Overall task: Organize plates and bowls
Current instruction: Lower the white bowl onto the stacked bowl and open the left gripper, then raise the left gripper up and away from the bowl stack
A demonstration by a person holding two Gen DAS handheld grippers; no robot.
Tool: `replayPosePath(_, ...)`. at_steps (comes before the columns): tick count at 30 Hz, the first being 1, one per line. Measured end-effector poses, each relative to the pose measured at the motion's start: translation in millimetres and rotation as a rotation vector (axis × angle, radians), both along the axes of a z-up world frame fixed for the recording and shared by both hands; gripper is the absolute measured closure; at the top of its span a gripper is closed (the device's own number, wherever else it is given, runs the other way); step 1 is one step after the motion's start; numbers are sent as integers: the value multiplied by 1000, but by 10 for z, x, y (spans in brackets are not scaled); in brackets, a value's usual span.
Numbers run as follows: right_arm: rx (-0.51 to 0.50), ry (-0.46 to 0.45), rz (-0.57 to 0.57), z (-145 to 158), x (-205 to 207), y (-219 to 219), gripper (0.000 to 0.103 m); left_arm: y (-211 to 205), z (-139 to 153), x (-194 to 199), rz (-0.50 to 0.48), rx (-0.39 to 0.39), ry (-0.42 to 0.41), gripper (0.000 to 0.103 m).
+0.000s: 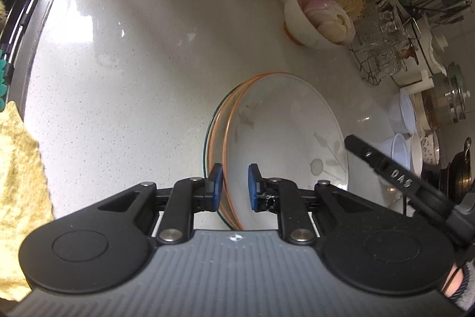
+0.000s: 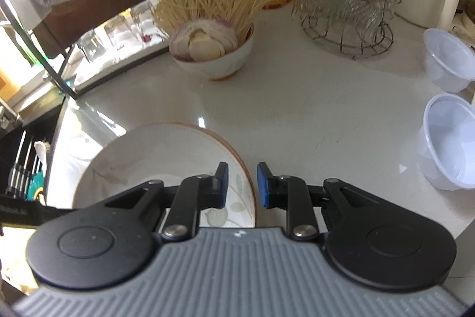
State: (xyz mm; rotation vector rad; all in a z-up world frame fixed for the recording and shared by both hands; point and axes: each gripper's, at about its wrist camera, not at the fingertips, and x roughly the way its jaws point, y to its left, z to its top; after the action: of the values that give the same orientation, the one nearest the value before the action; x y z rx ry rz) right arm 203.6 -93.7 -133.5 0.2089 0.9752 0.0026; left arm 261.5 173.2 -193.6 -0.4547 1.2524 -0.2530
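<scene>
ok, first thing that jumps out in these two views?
The stack of white orange-rimmed leaf-patterned plates in the foreground, with the left gripper and right gripper open astride opposite edges of it. Behind it stands a white ceramic bowl stuffed with dry noodles and sliced onion.

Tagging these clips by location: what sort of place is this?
Most likely a home kitchen counter: a bowl of dry noodles and sliced onion, a wire rack of glassware, and stacked plates on the worktop.

left tool (image 1: pixel 234 186): black linkage arms, blue pads, silver pivots, ribbed grey body | right tool (image 2: pixel 242 184): same
</scene>
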Motion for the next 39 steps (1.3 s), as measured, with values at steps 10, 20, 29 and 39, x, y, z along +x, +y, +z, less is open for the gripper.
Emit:
replayPosePath(10, 4, -98, 19, 389, -110, 94, 78, 59, 252, -176, -35, 30, -90, 74)
replayPosePath(20, 28, -228, 82, 987, -348, 292, 78, 22, 976, -409, -59, 56, -341, 74)
replayPosePath(29, 51, -311, 95, 1369, -634, 433, 78, 94, 1478, -776, -25, 75, -484, 74)
replayPosePath(39, 38, -332, 120, 1466, -967, 610, 78, 130, 1688, -1185, -32, 104, -555, 63)
